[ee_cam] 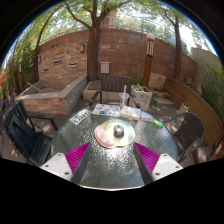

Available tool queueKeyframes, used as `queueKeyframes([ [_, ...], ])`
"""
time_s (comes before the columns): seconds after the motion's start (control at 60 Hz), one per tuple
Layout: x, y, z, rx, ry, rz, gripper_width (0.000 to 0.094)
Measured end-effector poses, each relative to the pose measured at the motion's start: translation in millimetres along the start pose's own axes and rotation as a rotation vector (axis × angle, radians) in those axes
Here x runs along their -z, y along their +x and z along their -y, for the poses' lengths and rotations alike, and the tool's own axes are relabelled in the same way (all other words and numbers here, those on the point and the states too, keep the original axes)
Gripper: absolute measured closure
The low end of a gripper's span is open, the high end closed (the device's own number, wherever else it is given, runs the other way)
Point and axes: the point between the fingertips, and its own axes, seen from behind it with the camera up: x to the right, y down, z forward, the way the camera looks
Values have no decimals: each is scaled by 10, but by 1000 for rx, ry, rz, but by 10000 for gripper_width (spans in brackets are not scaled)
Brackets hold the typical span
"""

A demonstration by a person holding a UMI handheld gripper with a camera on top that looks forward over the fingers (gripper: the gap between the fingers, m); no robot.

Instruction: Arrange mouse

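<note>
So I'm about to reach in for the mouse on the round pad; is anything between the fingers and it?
Nothing visible blocks it. The hand-held gripper is open, and the mouse sits on the round pad just ahead of the fingers, with only bare glass table between them.

The mouse (118, 131) sits on a round mat (116, 136) mid-table (100, 160), just ahead of the open fingers (77, 156), brick wall (110, 55) far behind.
</note>
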Motion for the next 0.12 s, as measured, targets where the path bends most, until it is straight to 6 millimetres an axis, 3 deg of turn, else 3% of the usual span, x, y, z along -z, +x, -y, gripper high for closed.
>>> queueKeyframes([
  [0.117, 104, -1, 5, 6, 11, -12, 79],
])
